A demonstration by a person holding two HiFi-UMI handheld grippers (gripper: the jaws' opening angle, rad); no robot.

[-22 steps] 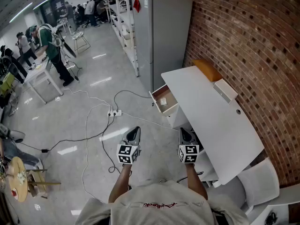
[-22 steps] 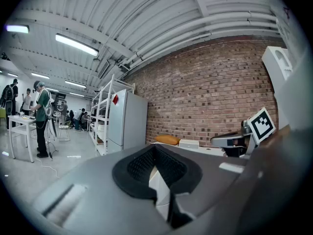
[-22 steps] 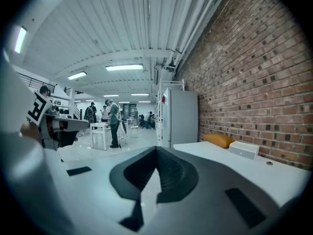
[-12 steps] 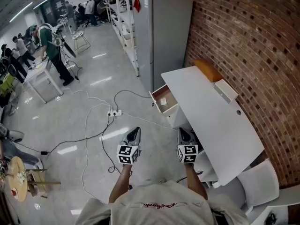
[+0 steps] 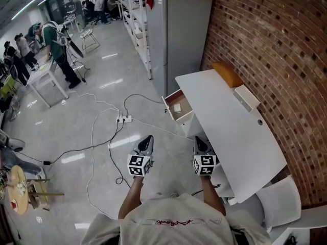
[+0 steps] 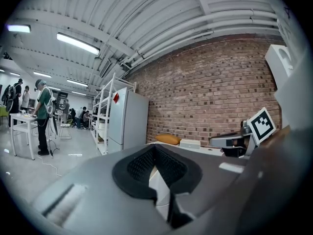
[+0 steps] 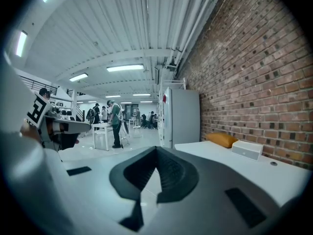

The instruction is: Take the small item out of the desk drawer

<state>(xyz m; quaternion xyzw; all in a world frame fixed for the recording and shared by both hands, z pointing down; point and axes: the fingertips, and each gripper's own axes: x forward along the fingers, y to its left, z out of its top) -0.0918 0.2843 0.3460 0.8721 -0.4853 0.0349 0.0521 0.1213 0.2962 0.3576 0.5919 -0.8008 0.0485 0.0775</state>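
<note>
A white desk (image 5: 240,137) stands along the brick wall at the right of the head view. Its drawer (image 5: 180,117) is pulled out toward the floor side, and a small pale item (image 5: 177,107) lies inside. Both grippers hang in the air short of the desk, well back from the drawer. My left gripper (image 5: 148,139) is shut and empty over the floor. My right gripper (image 5: 198,140) is shut and empty beside the desk's near edge. In the left gripper view the jaws of the left gripper (image 6: 155,149) meet; likewise the right gripper (image 7: 156,153) in its own view.
An orange cushion (image 5: 227,75) and a white box (image 5: 246,98) lie on the desk's far end. A grey fridge (image 5: 179,34) and shelves stand beyond. Cables and a power strip (image 5: 122,119) cross the floor. A white chair (image 5: 273,203) stands near right. People work far left.
Both grippers keep the same stance, shut and empty. The head view has shifted slightly, so the desk and drawer sit a little higher in the frame.
</note>
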